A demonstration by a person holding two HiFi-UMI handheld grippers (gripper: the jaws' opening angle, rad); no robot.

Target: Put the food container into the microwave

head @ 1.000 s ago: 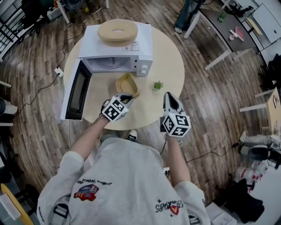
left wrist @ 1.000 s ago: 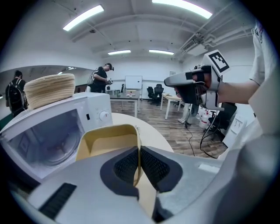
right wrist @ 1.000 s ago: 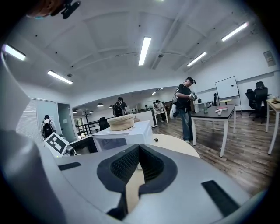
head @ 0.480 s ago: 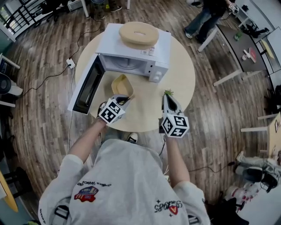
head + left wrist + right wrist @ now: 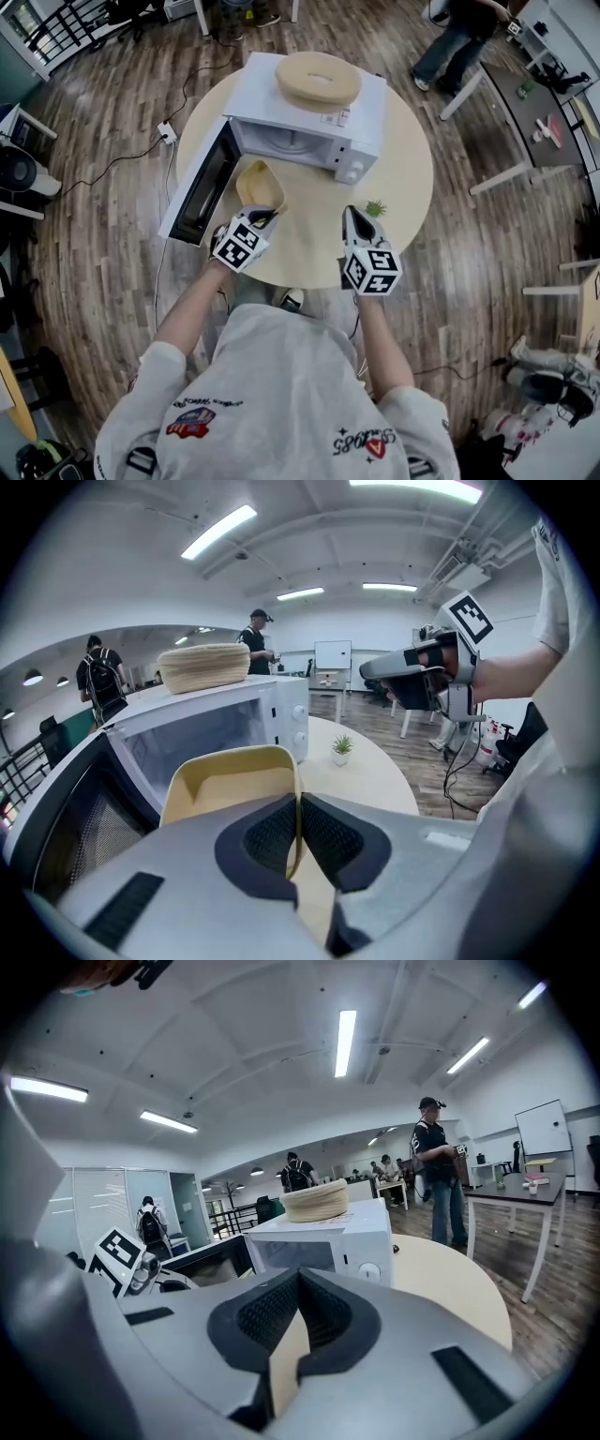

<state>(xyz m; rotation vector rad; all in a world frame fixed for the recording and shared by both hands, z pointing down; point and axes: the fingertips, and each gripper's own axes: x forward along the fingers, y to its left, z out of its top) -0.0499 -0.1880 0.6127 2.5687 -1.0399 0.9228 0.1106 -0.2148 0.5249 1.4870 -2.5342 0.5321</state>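
Note:
The tan food container (image 5: pixel 260 184) hangs just in front of the white microwave's (image 5: pixel 309 131) open cavity, near the hinge side. My left gripper (image 5: pixel 262 217) is shut on its near rim. In the left gripper view the pads clamp the container's (image 5: pixel 225 785) thin right wall at my left gripper (image 5: pixel 298 808), with the microwave (image 5: pixel 211 728) right behind. My right gripper (image 5: pixel 353 217) hovers over the table's front, jaws shut and empty. In its own view my right gripper (image 5: pixel 298 1283) faces the microwave (image 5: pixel 328 1241).
The microwave door (image 5: pixel 199 183) stands swung out to the left. A round woven disc (image 5: pixel 318 79) lies on top of the microwave. A small potted plant (image 5: pixel 375 208) stands beside my right gripper on the round table (image 5: pixel 408 169). People stand in the room behind.
My left gripper has carried the container left, nearer the open cavity and door. My right gripper has shifted left too, from the plant's right side to its left.

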